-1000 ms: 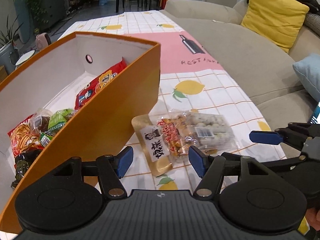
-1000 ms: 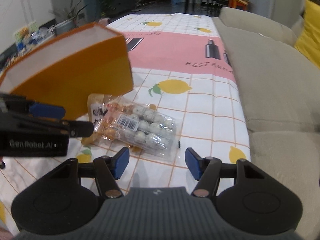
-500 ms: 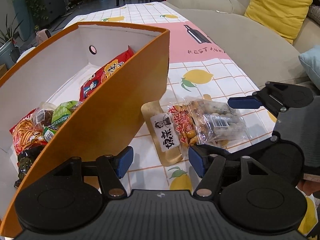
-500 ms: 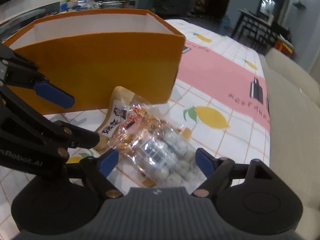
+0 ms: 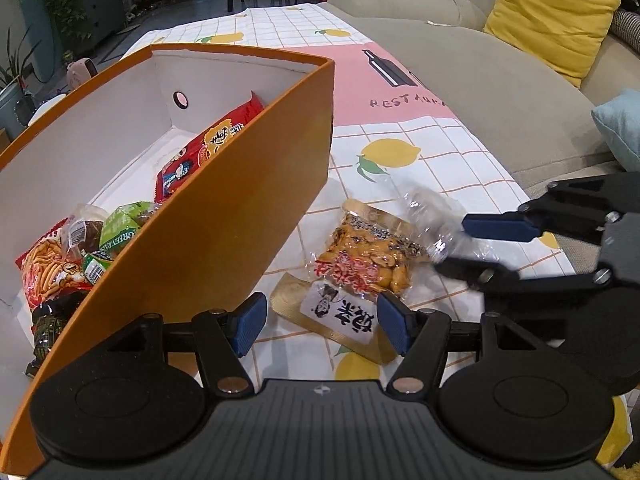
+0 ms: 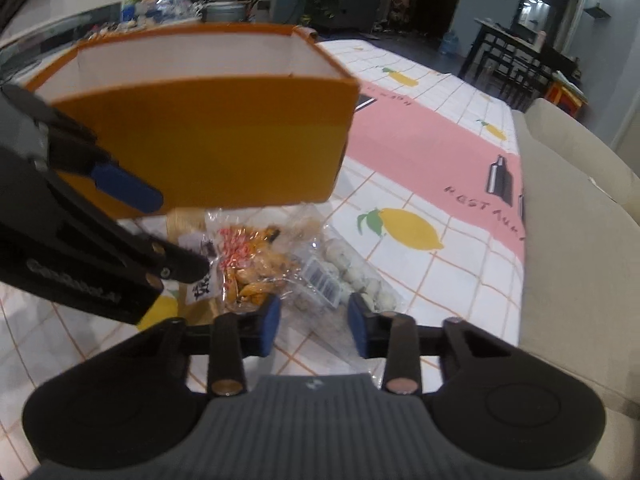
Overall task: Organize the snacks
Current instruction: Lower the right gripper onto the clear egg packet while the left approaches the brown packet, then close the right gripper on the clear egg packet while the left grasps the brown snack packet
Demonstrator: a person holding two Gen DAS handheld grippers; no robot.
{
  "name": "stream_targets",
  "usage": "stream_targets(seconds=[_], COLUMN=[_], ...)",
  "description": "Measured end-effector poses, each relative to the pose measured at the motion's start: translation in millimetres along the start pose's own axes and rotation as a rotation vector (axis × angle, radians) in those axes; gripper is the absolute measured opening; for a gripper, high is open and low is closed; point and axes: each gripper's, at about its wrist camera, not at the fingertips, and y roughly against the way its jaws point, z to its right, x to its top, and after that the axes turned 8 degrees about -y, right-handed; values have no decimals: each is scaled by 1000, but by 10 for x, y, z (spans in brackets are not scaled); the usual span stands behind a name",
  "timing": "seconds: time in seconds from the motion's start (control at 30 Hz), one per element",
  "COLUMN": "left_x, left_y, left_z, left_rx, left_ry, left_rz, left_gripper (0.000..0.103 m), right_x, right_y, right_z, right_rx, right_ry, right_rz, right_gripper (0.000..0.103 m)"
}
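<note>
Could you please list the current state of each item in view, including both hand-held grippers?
Orange box: open-topped, holding several snack packs.
Gold snack pouch: flat on the tablecloth, outside the box.
Clear snack pack: on the table, between the right fingers.
Left hand-held gripper: open, empty.
Right hand-held gripper: partly closed around the clear pack.

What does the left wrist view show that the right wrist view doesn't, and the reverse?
Only the left wrist view looks into the orange box: a red snack bag, a green packet and a red-orange stick snack bag lie inside. It also shows the yellow cushion.

Only the right wrist view shows the clear pack's barcode label and pale round pieces, between the right tool fingers.

Both show the box, the gold snack pouch, the lemon-print tablecloth and the open left tool.
</note>
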Motion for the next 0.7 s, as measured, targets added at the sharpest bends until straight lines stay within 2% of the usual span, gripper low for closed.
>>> stream_targets(seconds=[0.23, 0.43, 0.5, 0.53, 0.7], left_x=[9, 50, 76, 89, 120], left_y=[79, 89, 66, 42, -106], left_z=[5, 53, 92, 119, 250], left_rx=[-8, -30, -44, -48, -54], left_ry=[-5, -54, -84, -105, -214], left_rz=[21, 38, 42, 42, 27], left_gripper=[74, 74, 75, 75, 75], right_x=[100, 188, 187, 172, 101], right_y=[269, 549, 561, 552, 345], right_z=[176, 410, 513, 558, 582], right_rx=[2, 77, 118, 128, 90], right_ry=[-169, -398, -493, -539, -579], right_rz=[42, 49, 29, 18, -27], right_gripper=[18, 13, 10, 0, 0])
